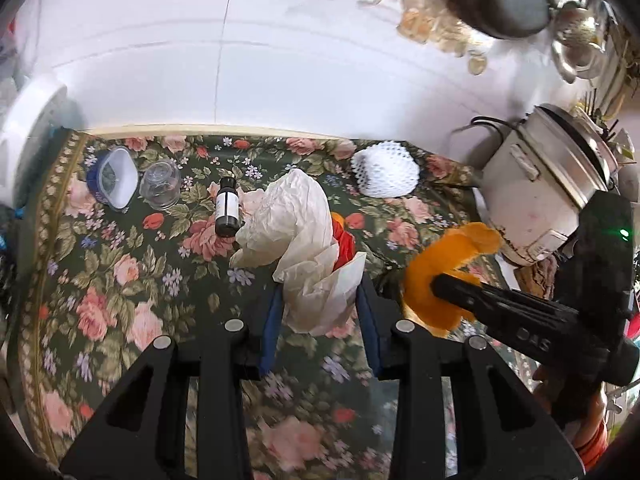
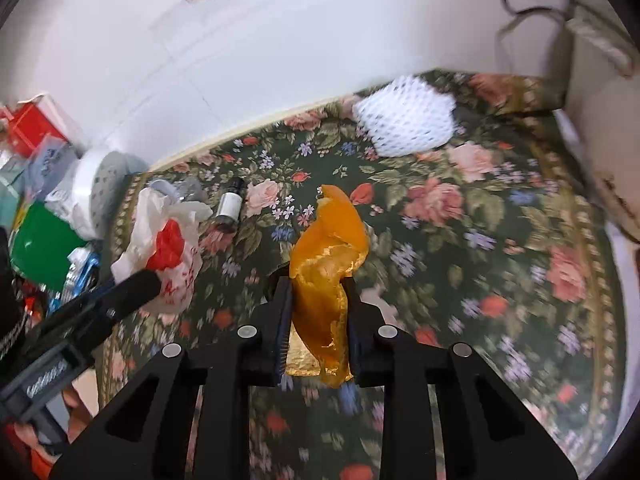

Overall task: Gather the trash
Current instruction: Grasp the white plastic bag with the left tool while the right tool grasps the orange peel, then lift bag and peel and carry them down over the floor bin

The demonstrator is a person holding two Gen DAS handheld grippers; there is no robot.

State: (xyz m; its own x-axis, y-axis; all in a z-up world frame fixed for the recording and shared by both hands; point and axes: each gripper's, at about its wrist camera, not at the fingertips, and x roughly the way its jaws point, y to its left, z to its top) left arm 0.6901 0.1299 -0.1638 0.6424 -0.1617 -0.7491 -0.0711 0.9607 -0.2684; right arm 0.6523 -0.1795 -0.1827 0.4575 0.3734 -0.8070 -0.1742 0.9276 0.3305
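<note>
Brightness: both views are bright and evenly lit; the white wall (image 1: pixel 280 60) is close to washed out.
Light source: soft and diffuse, with no lamp or window in view.
Shadows: faint, a soft one under the crumpled plastic bag (image 1: pixel 296 240) and beside the orange peel (image 2: pixel 328 264).
Glare: small highlights on the metal studs of the left claw (image 1: pixel 316 300) and on the shiny objects at 1 o'clock in the left view.
Blur: motion smear across the floral cloth (image 2: pixel 500 260), strongest from 3 to 6 o'clock in the right view.
Distortion: heavy fisheye bending, with dark corners around the round picture.
Focus: the right claw (image 2: pixel 320 292) is sharp.
</note>
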